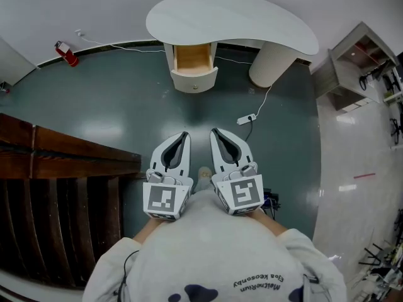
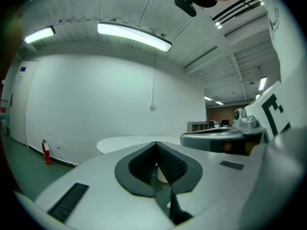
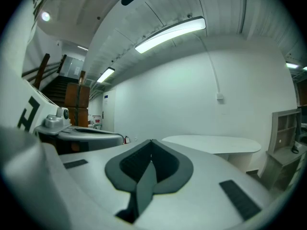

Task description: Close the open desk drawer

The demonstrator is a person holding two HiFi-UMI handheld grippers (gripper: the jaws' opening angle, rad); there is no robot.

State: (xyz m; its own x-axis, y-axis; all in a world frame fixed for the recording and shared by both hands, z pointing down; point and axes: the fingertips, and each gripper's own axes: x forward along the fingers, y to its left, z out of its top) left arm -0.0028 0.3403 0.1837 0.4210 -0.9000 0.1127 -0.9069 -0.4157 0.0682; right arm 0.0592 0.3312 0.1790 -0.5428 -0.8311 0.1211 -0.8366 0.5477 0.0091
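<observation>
I see both grippers low in the centre of the head view, side by side and pointing up the frame. The left gripper [image 1: 184,134] has its jaws pressed together at the tips with nothing between them. The right gripper [image 1: 214,131] is likewise closed and empty. The drawer [image 1: 192,58] is in the upper centre of the frame, pulled out from under the white desk [image 1: 252,24], its wooden inside showing. It is well apart from both grippers, with green floor [image 1: 113,106] between. A power strip [image 1: 245,119] lies on the floor just right of centre.
</observation>
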